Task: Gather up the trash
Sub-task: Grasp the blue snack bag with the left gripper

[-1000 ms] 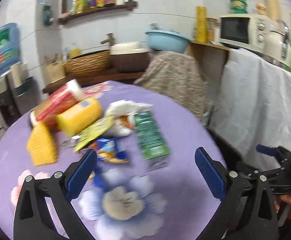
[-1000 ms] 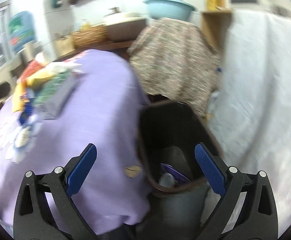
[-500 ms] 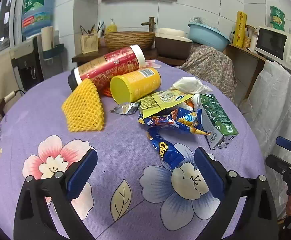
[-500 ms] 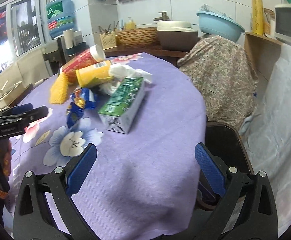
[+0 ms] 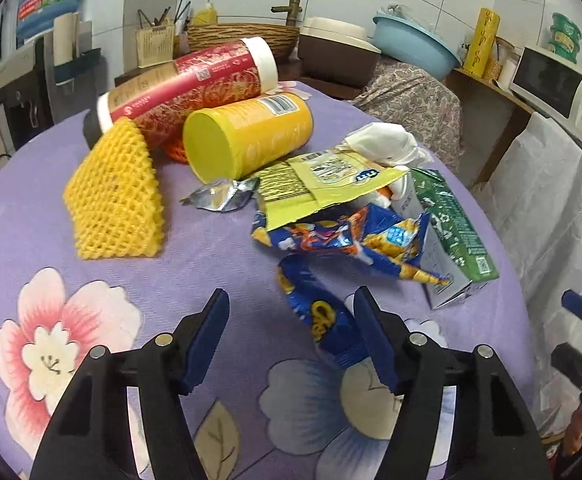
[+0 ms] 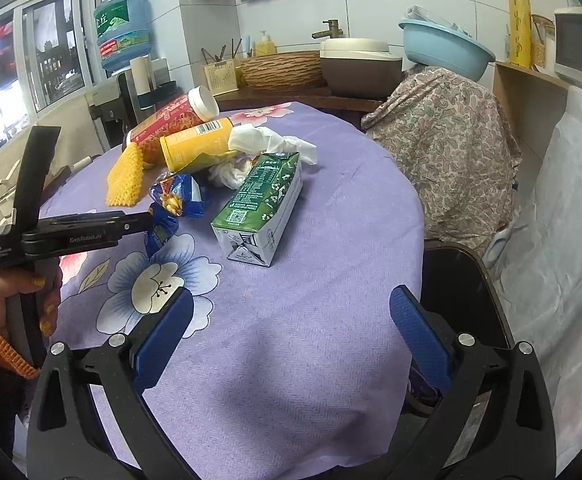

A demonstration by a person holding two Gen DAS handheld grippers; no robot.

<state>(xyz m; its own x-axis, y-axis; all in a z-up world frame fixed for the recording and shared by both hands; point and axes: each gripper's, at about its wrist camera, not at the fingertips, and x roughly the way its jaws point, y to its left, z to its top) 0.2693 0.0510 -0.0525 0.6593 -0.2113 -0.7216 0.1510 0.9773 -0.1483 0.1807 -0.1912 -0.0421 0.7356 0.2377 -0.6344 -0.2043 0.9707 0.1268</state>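
Observation:
Trash lies on the purple flowered tablecloth (image 5: 219, 264): a blue snack bag (image 5: 331, 248), a yellow-green wrapper (image 5: 315, 184), a green carton (image 5: 451, 232), a yellow can (image 5: 247, 140), a red can (image 5: 195, 84), yellow foam netting (image 5: 115, 196), a foil scrap (image 5: 221, 196) and white tissue (image 5: 383, 144). My left gripper (image 5: 291, 340) is open, partly narrowed, low over the cloth with the blue bag's tail (image 5: 323, 324) between its fingers, untouched. My right gripper (image 6: 287, 340) is wide open and empty above the table's near edge, short of the carton (image 6: 263, 204). The black bin (image 6: 463, 300) stands right of the table.
A chair draped in paisley cloth (image 6: 443, 144) stands behind the table. White sheeting (image 6: 563, 240) covers the counter on the right, with a microwave (image 5: 559, 84) on it. A basket (image 6: 281, 68), basin (image 6: 443, 48) and water dispenser (image 6: 127, 72) line the back.
My left gripper has come closer to the trash pile and its jaws have narrowed around the blue bag's tail. My right gripper has swung from over the bin to over the table.

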